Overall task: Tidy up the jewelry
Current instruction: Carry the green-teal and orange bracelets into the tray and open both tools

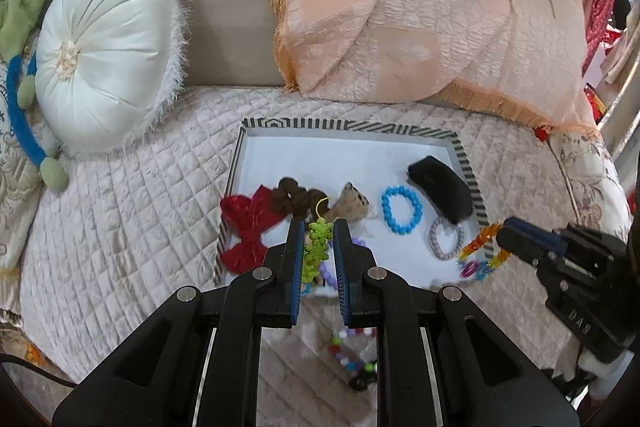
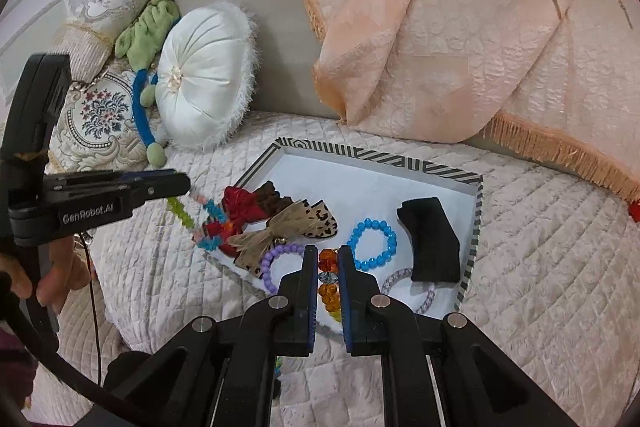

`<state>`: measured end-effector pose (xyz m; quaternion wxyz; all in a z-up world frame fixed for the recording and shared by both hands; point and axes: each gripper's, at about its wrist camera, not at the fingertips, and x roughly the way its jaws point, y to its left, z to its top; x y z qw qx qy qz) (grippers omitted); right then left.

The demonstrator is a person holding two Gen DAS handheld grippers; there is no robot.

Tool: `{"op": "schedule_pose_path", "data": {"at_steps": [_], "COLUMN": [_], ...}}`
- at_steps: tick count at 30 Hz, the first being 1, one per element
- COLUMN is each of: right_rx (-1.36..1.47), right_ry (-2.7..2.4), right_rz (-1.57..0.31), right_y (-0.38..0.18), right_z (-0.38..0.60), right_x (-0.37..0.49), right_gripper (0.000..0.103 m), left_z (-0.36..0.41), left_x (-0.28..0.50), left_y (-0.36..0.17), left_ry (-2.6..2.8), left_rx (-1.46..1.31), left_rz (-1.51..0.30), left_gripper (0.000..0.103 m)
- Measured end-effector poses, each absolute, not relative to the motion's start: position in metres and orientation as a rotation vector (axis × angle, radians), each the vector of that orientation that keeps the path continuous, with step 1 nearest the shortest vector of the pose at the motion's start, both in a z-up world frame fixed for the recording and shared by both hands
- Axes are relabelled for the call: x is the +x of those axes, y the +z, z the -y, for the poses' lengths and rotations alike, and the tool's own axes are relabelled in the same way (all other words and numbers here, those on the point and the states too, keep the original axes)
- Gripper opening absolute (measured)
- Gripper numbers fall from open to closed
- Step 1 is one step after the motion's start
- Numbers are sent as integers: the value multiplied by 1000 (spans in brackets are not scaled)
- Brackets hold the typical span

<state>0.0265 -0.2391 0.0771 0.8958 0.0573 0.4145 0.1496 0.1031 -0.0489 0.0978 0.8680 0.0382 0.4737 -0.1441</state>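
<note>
A striped-rim tray [image 1: 352, 126] [image 2: 360, 151] with a white floor lies on the quilted bed. It holds a red bow [image 1: 248, 227] [image 2: 242, 205], a brown scrunchie [image 1: 298, 197], a tan leopard bow [image 1: 348, 207] [image 2: 276, 231], a blue bead bracelet [image 1: 401, 211] [image 2: 373, 243], a black block [image 1: 440, 189] [image 2: 434, 241], a grey hair tie [image 1: 446, 239] and a purple bracelet [image 2: 276, 261]. My left gripper [image 1: 316, 227] [image 2: 188, 185] is shut on a green bead strand [image 1: 317, 251] [image 2: 181, 213] over the tray's near left edge. My right gripper [image 2: 325, 255] [image 1: 500, 233] is shut on a multicolour bead strand [image 2: 329, 283] [image 1: 478, 247] over the tray's near right corner.
A round white cushion [image 1: 104, 55] [image 2: 204, 75] and a blue-green plush toy [image 1: 24, 115] lie at the left. A peach fringed blanket [image 1: 432, 15] [image 2: 460, 27] is draped behind the tray. Loose coloured beads [image 1: 352, 359] hang below the left gripper.
</note>
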Motion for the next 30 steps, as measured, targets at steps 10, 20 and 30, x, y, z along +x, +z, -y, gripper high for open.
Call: {"op": "schedule_pose_path", "data": {"at_steps": [10,20,30], "right_rx": [134,205,193], "right_ry": [311,309,136], "right_rz": [-883,-908,-1004], "right_y": [63,41,-17], "right_z": [238,233,262], "right_x": [84,152,190], "right_gripper": [9,9,9], "left_z": [63,65,32], "left_x": [169,228,260], "left_y": [83,49,-5], "left_ry": [-260,-225,-104], "left_rx": [64,0,-50], "left_rz": [-1010,-1043,-1109], "left_gripper": [13,13,13]}}
